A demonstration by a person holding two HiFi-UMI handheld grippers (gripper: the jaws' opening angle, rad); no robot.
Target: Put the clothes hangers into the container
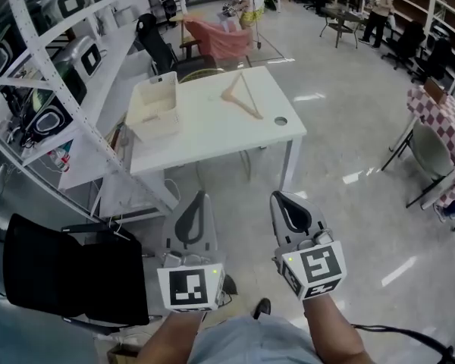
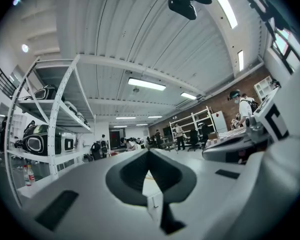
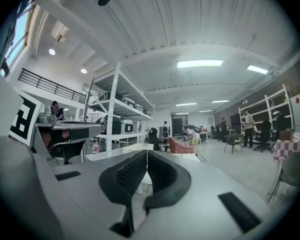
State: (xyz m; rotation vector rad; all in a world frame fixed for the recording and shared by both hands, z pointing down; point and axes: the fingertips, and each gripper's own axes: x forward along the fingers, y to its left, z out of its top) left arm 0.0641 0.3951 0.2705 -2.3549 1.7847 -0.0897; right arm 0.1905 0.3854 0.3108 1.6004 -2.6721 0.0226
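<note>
Wooden clothes hangers [image 1: 241, 95] lie in a small pile on the far right part of a white table [image 1: 212, 139]. A white open container [image 1: 155, 106] stands on the table's left end. My left gripper [image 1: 197, 196] and right gripper [image 1: 280, 196] are held side by side well short of the table, above the floor, pointing toward it. Both are shut with nothing between their jaws. The left gripper view shows its jaw tips [image 2: 149, 152] meeting, and the right gripper view shows the same [image 3: 146, 152]. Neither gripper touches a hanger.
A small round object [image 1: 280, 120] sits at the table's right edge. White shelving [image 1: 53, 89] with machines runs along the left. A black chair [image 1: 68, 275] stands at my near left. Behind the table is a pink-draped chair [image 1: 220, 40]; a checkered table [image 1: 440, 116] is on the right.
</note>
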